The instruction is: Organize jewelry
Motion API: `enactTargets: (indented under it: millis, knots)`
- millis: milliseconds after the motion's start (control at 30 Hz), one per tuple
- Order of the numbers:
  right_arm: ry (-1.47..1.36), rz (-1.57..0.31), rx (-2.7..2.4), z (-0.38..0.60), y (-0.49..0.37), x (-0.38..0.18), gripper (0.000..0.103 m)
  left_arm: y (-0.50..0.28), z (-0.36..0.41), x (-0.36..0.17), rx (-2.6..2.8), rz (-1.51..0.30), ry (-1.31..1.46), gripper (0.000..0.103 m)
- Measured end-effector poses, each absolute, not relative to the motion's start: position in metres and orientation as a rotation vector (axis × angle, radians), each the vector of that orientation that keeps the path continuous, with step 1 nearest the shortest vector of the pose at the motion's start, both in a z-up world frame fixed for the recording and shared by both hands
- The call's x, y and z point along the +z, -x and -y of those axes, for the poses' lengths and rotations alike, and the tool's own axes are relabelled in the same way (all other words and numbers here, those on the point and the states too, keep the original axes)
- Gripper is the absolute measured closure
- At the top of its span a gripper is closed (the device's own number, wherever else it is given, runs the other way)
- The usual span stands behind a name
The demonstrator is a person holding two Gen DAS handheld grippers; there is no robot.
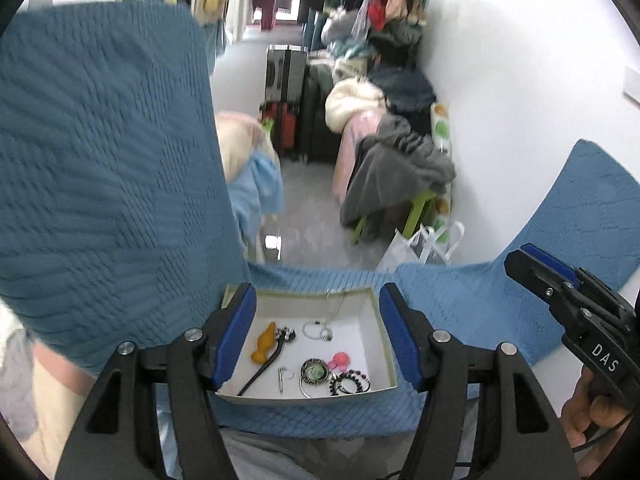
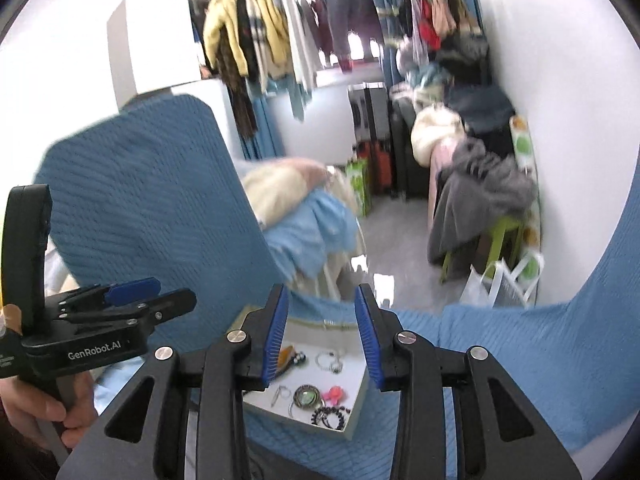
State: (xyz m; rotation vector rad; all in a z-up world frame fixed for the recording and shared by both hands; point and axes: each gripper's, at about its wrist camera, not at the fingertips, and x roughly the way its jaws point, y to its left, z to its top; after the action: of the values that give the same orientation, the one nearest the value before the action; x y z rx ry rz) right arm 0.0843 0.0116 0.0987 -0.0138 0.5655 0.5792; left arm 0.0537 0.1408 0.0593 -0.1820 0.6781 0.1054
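Observation:
A shallow white box (image 1: 320, 398) lies on a blue quilted cover (image 1: 460, 300). Inside it are an orange piece (image 1: 264, 344), a white bead bracelet (image 1: 318, 330), a round green-centred pendant (image 1: 315, 372), a pink piece (image 1: 340, 360), black bead bracelets (image 1: 352, 384), a small silver clip (image 1: 282, 378) and a thin chain (image 1: 336, 308). My left gripper (image 1: 317, 288) hovers above the box, open and empty. The right gripper (image 2: 322, 292) is also above the box (image 2: 360, 404), open with nothing between its pads. Each gripper shows in the other's view, the right gripper (image 1: 532, 264) and the left gripper (image 2: 160, 292).
A tall blue-covered cushion (image 1: 100, 140) rises at the left. Beyond the seat edge is grey floor with a clothes-heaped green stool (image 1: 400, 172), dark suitcases (image 1: 284, 80), a white bag (image 1: 416, 244) and hanging clothes (image 2: 248, 48). A hand (image 1: 588, 412) holds the right gripper.

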Motion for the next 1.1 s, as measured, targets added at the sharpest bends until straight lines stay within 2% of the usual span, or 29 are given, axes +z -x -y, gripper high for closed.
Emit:
enactTargets:
  millis: [167,367,567,1100]
  knots:
    - [-0.029,-0.478,0.584,0.008,-0.053,0.123,0.07,-0.025,-0.122,0.079,0.108,-0.62,0.167,0.038]
    - [-0.002,-0.466,0.579,0.022,-0.02,0.121,0.07,-0.001,-0.106,0.088,0.124,-0.598,0.148,0.038]
    - [0.013,-0.496,0.579,0.033,0.006,0.112,0.069,0.008,-0.097,0.073,0.112,-0.633,0.152,0.038]
    - [0.021,-0.694,0.499,0.046,0.014,0.04,0.069,0.025,-0.09,0.013,0.158,-0.762,0.104,0.038]
